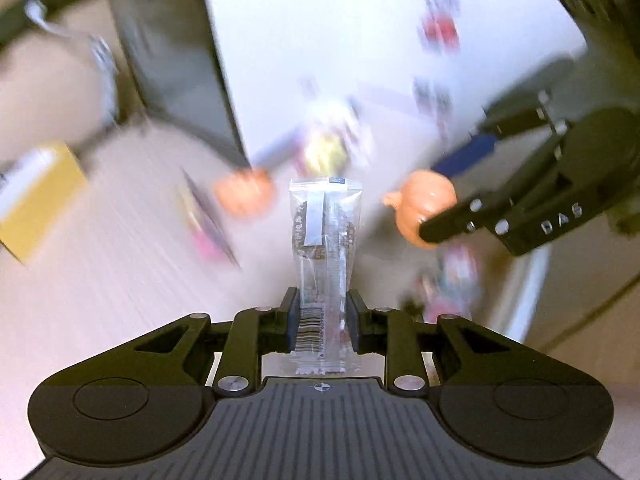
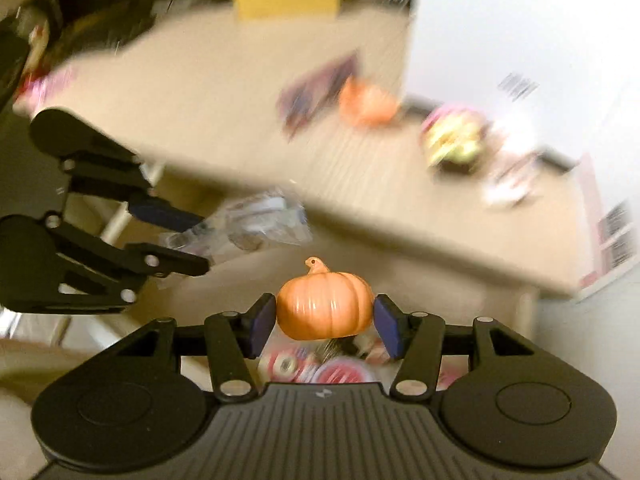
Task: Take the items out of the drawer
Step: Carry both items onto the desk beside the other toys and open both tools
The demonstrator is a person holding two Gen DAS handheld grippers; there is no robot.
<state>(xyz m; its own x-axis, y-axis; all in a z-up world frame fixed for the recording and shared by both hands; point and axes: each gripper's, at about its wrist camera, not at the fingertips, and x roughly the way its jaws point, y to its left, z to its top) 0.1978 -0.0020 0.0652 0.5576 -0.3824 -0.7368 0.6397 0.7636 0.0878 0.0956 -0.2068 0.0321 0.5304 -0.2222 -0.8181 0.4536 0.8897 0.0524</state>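
Two loads: both carried up clear of the drawer.
Left gripper (image 1: 322, 322): pinching snack packet (image 1: 325, 236) upright.
Right gripper (image 2: 325, 322): squeezing toy pumpkin (image 2: 325, 306).

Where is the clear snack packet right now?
In the left wrist view the clear snack packet stands centre frame, clamped in the left gripper, beside the pumpkin that the right gripper holds.
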